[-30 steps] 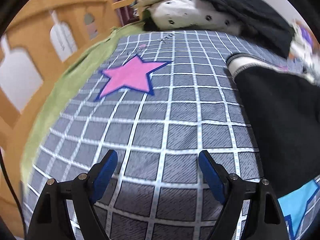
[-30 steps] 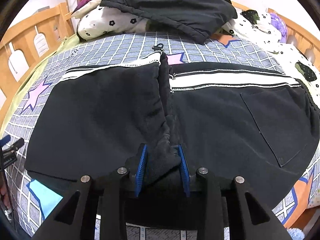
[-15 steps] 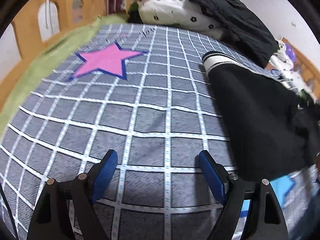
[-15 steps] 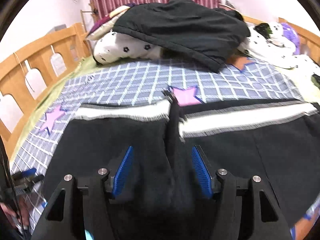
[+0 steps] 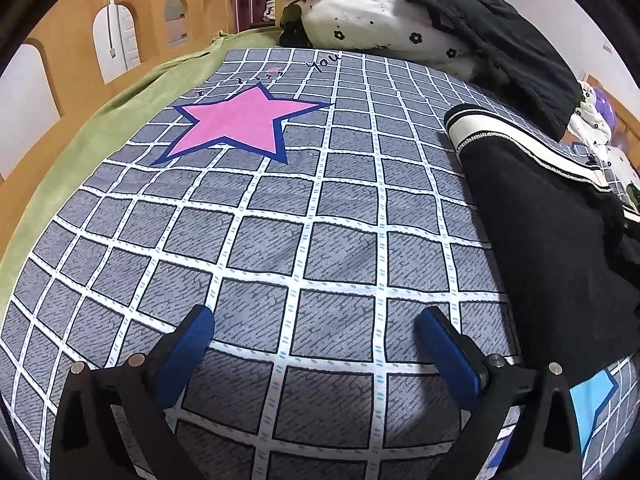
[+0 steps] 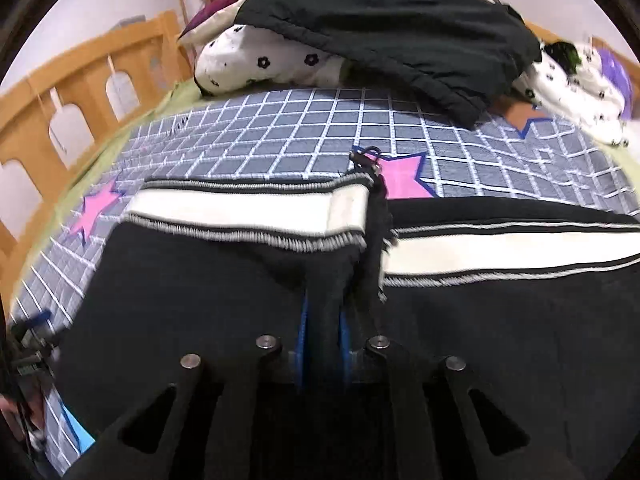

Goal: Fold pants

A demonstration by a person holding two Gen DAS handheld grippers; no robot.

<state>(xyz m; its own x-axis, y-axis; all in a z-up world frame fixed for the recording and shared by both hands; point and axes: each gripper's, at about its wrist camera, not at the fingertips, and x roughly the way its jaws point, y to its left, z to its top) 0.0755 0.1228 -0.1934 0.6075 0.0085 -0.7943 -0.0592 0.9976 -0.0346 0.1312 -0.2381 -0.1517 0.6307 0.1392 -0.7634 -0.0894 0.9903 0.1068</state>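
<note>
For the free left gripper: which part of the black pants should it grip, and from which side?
Probably the white-striped waistband corner of the black pants: it ends there in a free edge facing the open left gripper, which can approach from the bare bedsheet side.

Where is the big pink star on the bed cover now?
In the left wrist view, the pink star lies upper left on the checked cover, left of the black pants.

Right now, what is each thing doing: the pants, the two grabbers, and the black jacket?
Pants: spread flat on the bed, middle ridge pinched up.
Right gripper: jaws just closing, shut on the pants' middle fold.
Left gripper: jaws just opening, wide open, empty, over bare bedsheet.
Black jacket: draped over pillows.
</note>
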